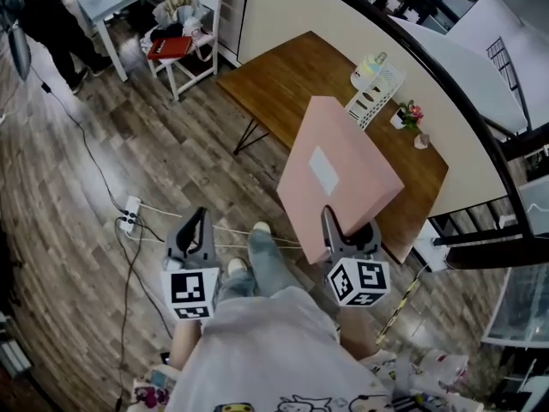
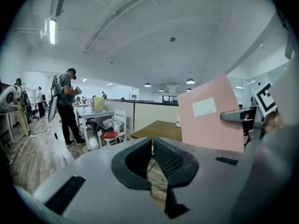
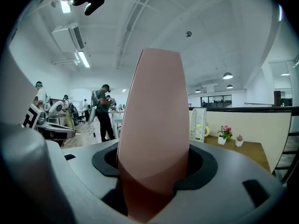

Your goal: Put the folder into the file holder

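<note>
A pink folder (image 1: pixel 334 177) with a white label is held up over the near edge of the wooden table (image 1: pixel 283 80). My right gripper (image 1: pixel 336 228) is shut on its near edge; in the right gripper view the folder (image 3: pixel 154 129) fills the space between the jaws. The folder (image 2: pixel 210 115) also shows at the right of the left gripper view. A white perforated file holder (image 1: pixel 375 93) stands at the table's far side by the partition, and appears again as the file holder (image 3: pixel 198 124) past the folder. My left gripper (image 1: pixel 196 230) hangs over the floor, shut and empty, its fingertips (image 2: pixel 164 158) touching.
Two small flower pots (image 1: pixel 410 117) stand right of the file holder. A white chair (image 1: pixel 187 33) with a red item sits left of the table. A power strip (image 1: pixel 130 215) and cables lie on the wood floor. A person (image 1: pixel 43 15) stands far left.
</note>
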A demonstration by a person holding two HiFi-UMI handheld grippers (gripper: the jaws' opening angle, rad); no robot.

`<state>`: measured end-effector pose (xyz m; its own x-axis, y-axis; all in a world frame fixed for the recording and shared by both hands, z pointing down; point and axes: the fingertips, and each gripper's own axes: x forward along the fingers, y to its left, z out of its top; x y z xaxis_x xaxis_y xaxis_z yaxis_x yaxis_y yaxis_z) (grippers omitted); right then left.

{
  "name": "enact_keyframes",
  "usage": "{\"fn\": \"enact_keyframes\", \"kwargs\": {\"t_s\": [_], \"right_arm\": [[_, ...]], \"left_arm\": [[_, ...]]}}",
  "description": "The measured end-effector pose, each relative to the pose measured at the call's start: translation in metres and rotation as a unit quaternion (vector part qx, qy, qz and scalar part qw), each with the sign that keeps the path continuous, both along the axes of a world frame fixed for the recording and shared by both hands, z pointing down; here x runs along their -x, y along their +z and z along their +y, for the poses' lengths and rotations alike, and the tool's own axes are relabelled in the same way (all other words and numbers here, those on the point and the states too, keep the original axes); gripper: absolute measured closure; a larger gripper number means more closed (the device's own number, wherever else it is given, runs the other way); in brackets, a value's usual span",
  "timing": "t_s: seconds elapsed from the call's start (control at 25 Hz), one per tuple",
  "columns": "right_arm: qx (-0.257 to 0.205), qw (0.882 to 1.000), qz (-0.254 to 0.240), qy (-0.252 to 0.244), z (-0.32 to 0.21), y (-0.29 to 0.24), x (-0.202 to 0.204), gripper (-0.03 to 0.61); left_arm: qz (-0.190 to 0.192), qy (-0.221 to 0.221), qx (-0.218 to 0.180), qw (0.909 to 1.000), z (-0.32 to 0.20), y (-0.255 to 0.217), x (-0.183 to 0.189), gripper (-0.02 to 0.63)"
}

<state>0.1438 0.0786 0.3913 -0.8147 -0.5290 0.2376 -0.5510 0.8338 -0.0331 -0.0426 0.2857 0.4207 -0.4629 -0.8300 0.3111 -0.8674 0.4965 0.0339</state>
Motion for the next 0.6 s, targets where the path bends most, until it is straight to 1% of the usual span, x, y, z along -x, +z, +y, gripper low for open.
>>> {"fn": "enact_keyframes", "kwargs": {"t_s": [0.12,0.36,0.48,0.6], "right_arm": [[-0.004,1.0,0.005,0.007,-0.009,-0.002,-0.001,0.295],[0.006,1.0,-0.002,0.026,-0.035,0.008,0.007,0.295],[0.014,0.999,-0.004,0.033,-0.052,0.017,0.018,0.295],[0.022,0.999,-0.005,0.041,-0.074,0.022,0.035,0.295]], "left_arm": [[0.003,-0.003,-0.005,1.0,-0.004,0.0,0.006,0.6],[-0.007,-0.002,0.003,1.0,-0.022,0.004,0.027,0.6],[-0.007,0.004,0.007,0.9999,-0.044,0.009,0.042,0.6],[-0.01,0.024,0.011,0.9996,-0.078,0.009,0.06,0.6]]}}
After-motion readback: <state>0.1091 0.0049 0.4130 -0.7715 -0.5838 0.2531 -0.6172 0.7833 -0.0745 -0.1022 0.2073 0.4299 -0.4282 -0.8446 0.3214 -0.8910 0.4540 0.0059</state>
